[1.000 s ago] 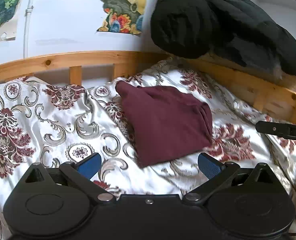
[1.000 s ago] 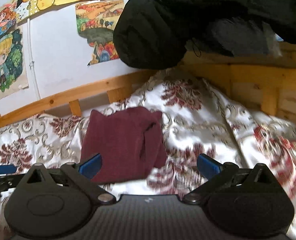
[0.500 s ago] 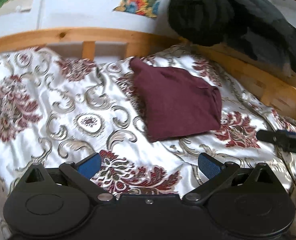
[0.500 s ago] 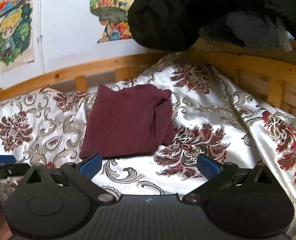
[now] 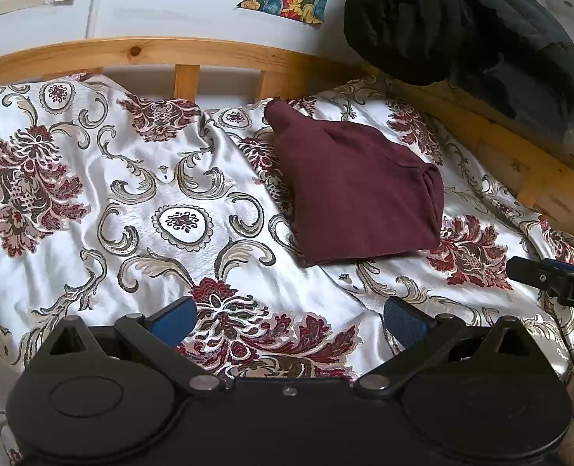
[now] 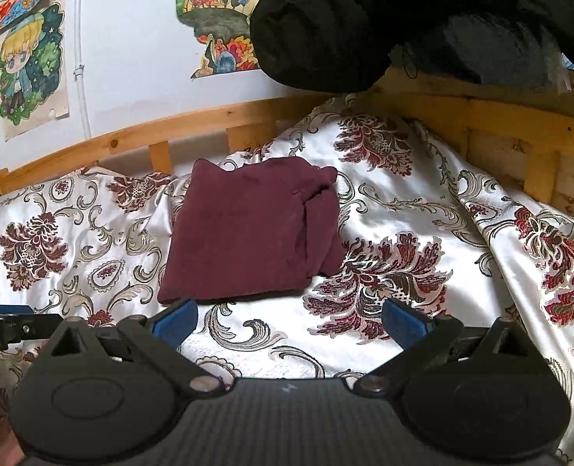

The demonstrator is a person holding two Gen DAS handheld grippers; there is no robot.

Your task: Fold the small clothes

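Maroon garment (image 5: 358,194) lies folded into a compact rectangle on the floral satin bedspread (image 5: 139,190), toward the far side near the wooden bed rail (image 5: 147,52); layered fold edges face right; nothing touches it. Left tongs (image 5: 288,316) wide apart, empty, held above the bedspread short of the garment; right tongs (image 6: 288,318) likewise wide and empty. Black padded jacket (image 6: 364,19) draped over the rail corner beyond; drawings (image 6: 30,66) on the wall.
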